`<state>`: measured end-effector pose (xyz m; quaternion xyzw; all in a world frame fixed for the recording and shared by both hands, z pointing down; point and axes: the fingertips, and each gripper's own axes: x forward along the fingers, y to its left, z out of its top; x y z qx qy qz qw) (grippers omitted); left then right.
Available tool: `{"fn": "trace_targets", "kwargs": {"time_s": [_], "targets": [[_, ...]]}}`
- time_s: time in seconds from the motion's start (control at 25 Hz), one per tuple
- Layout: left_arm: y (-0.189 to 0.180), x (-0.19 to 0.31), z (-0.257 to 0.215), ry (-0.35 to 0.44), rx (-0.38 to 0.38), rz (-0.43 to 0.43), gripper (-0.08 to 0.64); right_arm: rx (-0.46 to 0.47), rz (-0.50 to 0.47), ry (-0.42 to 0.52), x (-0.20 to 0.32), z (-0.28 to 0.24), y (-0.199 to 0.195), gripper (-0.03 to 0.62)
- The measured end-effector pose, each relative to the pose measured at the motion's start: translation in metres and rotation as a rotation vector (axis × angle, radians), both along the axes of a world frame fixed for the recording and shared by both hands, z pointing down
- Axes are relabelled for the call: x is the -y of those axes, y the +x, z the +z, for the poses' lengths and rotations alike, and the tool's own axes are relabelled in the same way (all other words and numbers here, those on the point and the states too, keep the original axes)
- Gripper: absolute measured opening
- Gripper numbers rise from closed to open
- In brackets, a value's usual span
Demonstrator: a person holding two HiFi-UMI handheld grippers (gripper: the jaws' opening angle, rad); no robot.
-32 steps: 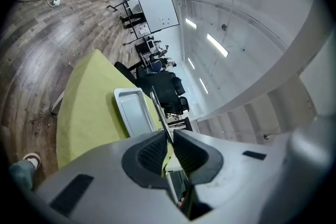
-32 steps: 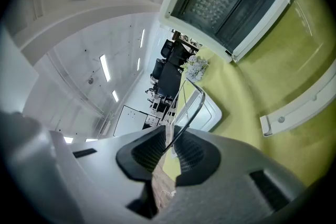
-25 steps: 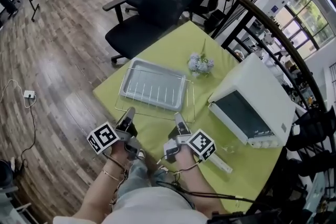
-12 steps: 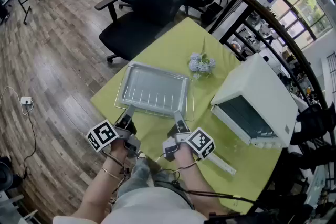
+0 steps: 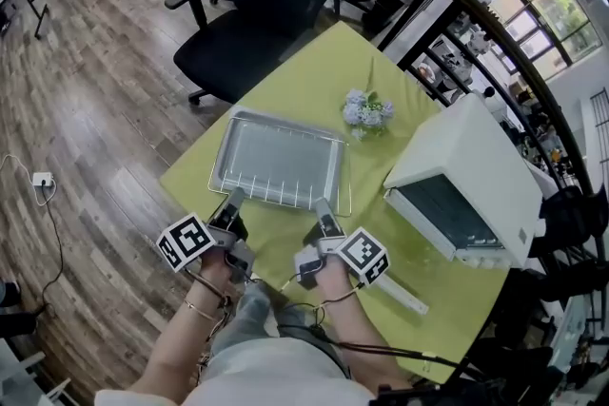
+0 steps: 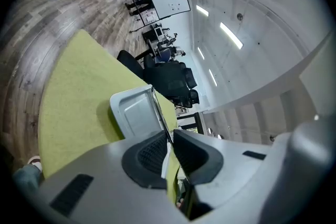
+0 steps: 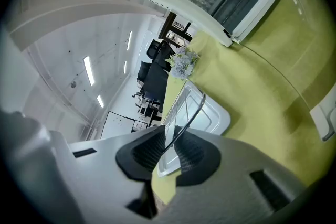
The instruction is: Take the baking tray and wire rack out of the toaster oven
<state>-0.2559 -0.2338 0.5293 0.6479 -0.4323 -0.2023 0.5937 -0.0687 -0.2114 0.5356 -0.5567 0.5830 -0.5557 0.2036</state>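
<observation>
"black jaws on the left gripper (image 5: 234,199) and right gripper (image 5: 322,206): closed on what?"
"both pinch the wire rack's (image 7: 189,123) near edge, jaws almost together. baking tray (image 5: 276,162) lies on the rack, over the green table (image 5: 314,76), outside the toaster oven (image 5: 471,176) to its right."

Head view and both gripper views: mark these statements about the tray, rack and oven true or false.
1. The silver metal baking tray sits on the thin wire rack on the yellow-green table. True.
2. The tray is inside the white toaster oven. False: it is out on the table, to the left of the oven.
3. The left tongs and right tongs are both shut on the rack's near edge. True.
4. The small bunch of pale flowers lies in the tray. False: it lies on the table beyond the tray's far right corner.
</observation>
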Motion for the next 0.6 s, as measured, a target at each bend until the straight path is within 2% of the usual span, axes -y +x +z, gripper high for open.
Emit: {"fn": "trace_targets", "kwargs": {"time_s": [0.6], "targets": [[0.004, 0.019, 0.010, -0.023, 0.008, 0.003, 0.031, 0.008, 0.016, -0.025, 0.016, 0.013, 0.004, 0.048]]}}
